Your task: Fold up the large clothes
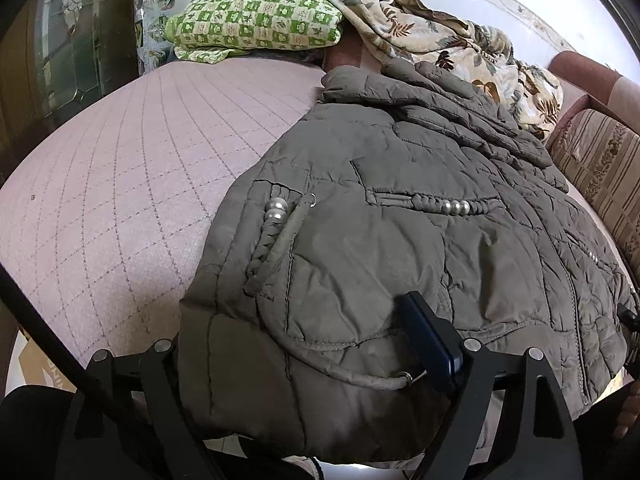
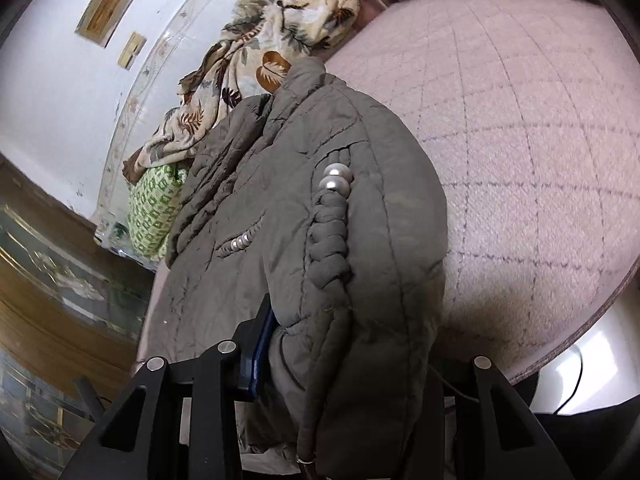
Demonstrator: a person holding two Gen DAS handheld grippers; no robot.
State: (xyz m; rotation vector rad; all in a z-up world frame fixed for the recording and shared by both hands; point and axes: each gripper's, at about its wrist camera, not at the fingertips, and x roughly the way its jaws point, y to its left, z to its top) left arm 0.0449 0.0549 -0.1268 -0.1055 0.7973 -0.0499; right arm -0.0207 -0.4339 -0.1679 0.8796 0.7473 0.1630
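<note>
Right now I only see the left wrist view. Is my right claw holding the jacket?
Observer: Yes. In the right wrist view the right claw grips a fold of the jacket, with its blue pad against the cloth.
Child: Is anything on the wall over there?
Observer: Two framed pictures hang on the white wall.
Child: And near the bed's corner?
Observer: A thin dark cable lies on the floor beyond the bed.
</note>
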